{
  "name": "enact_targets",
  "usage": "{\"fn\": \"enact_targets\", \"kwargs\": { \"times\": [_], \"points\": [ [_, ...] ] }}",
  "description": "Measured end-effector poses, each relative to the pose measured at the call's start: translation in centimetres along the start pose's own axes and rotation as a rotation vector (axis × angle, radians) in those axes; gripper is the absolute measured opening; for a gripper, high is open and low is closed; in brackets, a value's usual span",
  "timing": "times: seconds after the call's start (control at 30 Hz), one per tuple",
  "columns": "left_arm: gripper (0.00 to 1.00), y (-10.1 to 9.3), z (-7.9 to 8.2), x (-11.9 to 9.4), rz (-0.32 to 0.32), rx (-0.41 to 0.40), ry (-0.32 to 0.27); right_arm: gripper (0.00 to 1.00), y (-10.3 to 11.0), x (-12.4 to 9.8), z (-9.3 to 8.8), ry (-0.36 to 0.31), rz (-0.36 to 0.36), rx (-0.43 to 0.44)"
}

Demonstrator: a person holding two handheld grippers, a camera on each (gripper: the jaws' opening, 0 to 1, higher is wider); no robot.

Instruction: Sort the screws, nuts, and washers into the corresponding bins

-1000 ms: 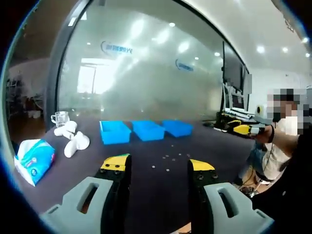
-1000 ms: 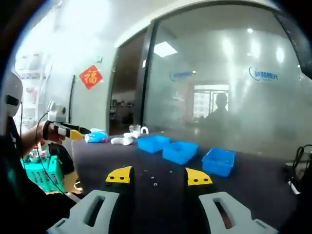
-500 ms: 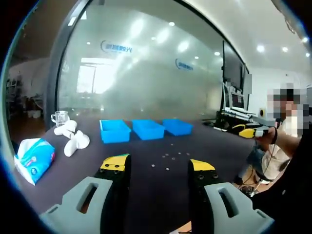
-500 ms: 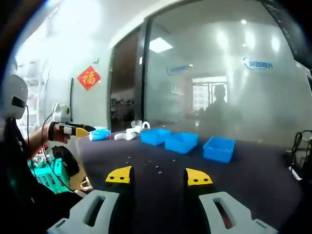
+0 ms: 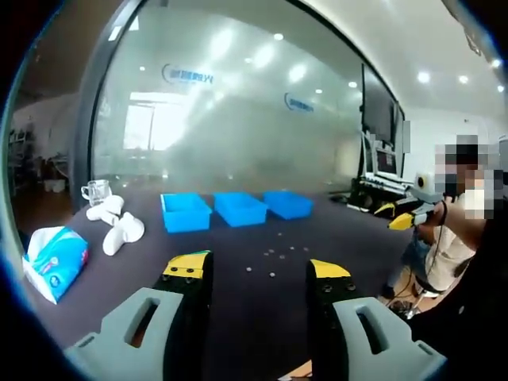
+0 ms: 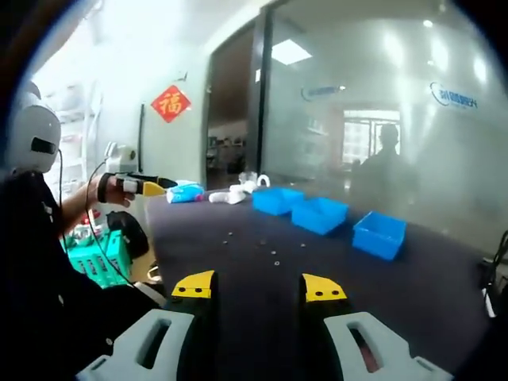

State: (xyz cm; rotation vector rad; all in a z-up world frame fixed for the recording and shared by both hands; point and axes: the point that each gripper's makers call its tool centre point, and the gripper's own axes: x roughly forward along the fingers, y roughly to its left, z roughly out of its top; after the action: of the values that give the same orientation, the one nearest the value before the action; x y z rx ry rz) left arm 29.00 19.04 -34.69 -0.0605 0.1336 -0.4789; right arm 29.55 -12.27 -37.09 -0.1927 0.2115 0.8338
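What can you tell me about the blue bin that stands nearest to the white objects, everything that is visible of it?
The blue bin is a bright blue open-topped rectangular tray, plastic by its look, with low walls that flare slightly outward. It rests upright on the dark table, at the end of a row of three like bins, apart from its neighbour. Its inside is hard to see, so I cannot tell whether it holds anything. Nothing touches it except the table. In the right gripper view it appears as the farthest bin.

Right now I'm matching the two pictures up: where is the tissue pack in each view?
Left gripper view: the tissue pack lies at far left, near the table's edge.
Right gripper view: it sits small, left of centre, at the table's far end.
Shared landmark: the row of three blue bins.
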Motion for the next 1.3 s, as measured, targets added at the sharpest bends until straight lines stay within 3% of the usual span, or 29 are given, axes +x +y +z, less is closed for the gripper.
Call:
{"fn": "enact_targets", "kwargs": {
  "times": [0.27, 0.5, 0.8, 1.3],
  "points": [
    [0.43, 0.3, 0.1, 0.9, -0.016, 0.025, 0.038, 0.36, -0.1, 0.0, 0.0, 0.021, 0.019, -0.023],
    [0.42, -0.2, 0.4, 2.7, -0.075, 0.072, 0.113, 0.36, -0.3, -0.3, -0.1, 0.032, 0.023, -0.037],
    [0.42, -1.0, -0.6, 5.7, -0.158, 0.096, 0.246, 0.36, -0.5, -0.8, -0.6, 0.043, 0.018, -0.042],
    [0.41, -0.2, -2.8, 9.8, -0.183, 0.085, 0.410, 0.36, -0.9, -1.2, -1.2, 0.067, 0.017, -0.045]
  ]
}}
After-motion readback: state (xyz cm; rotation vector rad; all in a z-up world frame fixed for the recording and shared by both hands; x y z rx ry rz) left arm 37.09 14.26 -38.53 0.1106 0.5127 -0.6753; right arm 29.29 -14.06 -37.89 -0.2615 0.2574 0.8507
